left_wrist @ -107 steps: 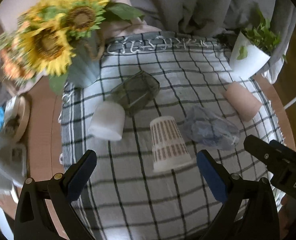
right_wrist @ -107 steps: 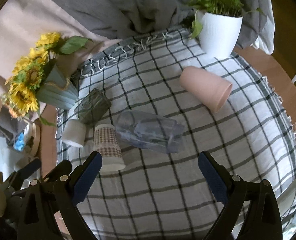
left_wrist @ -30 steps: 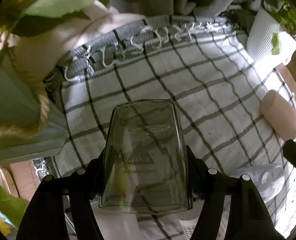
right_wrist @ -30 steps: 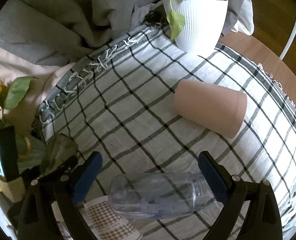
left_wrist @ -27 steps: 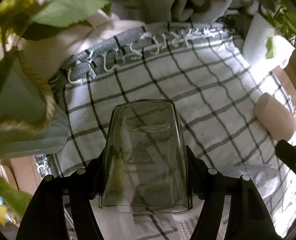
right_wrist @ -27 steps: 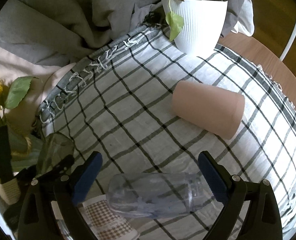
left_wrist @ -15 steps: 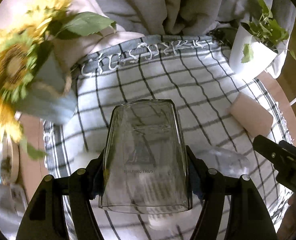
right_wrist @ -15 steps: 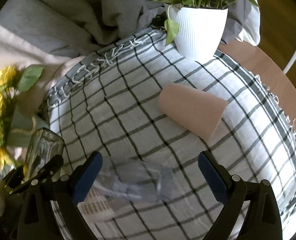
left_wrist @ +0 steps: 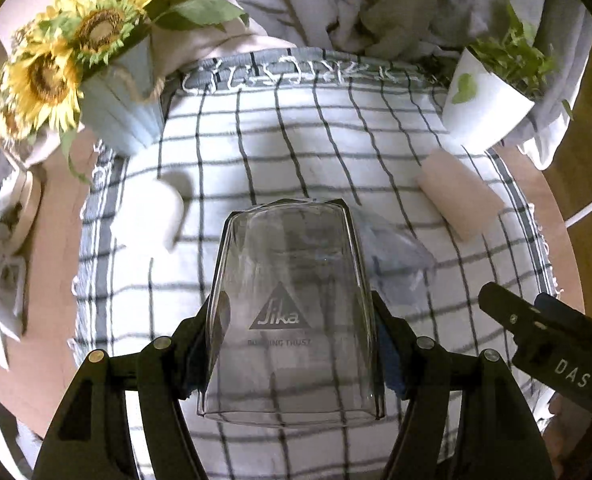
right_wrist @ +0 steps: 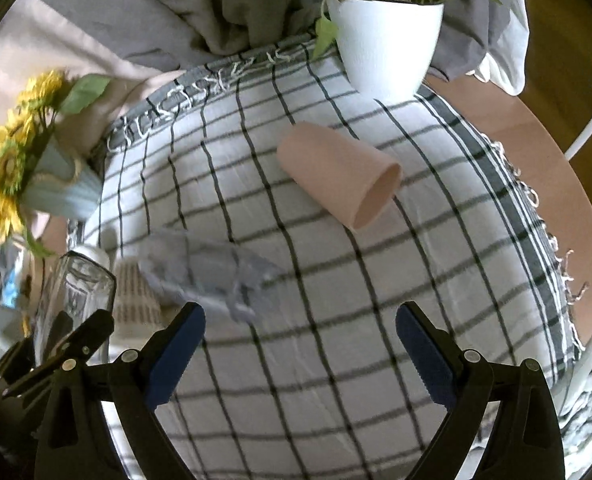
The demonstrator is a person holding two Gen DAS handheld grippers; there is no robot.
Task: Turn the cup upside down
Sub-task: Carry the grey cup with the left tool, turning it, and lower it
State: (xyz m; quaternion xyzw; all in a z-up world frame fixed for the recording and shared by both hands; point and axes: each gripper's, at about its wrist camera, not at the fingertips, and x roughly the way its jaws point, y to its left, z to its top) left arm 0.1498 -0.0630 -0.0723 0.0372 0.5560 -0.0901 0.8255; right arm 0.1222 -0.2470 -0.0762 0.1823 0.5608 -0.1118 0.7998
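Observation:
My left gripper [left_wrist: 292,340] is shut on a clear glass cup [left_wrist: 288,312] with a printed logo and holds it above the checked cloth [left_wrist: 256,152]. The same cup [right_wrist: 74,292] shows at the left edge of the right wrist view, held in the left gripper. My right gripper [right_wrist: 300,336] is open and empty above the cloth [right_wrist: 336,280]. A pink cup [right_wrist: 336,174] lies on its side ahead of it. A clear bluish plastic cup [right_wrist: 208,272] lies on its side near the left finger.
A sunflower vase [left_wrist: 116,92] stands at the back left and a white plant pot [right_wrist: 384,40] at the back right. A white cup [left_wrist: 148,216] and a patterned cup [right_wrist: 134,304] stand upside down on the cloth. Grey fabric lies behind the table.
My left gripper has lifted the glass cup and drawn back from the vase, so more of the table shows. My right gripper has pulled back and turned slightly; it stays open.

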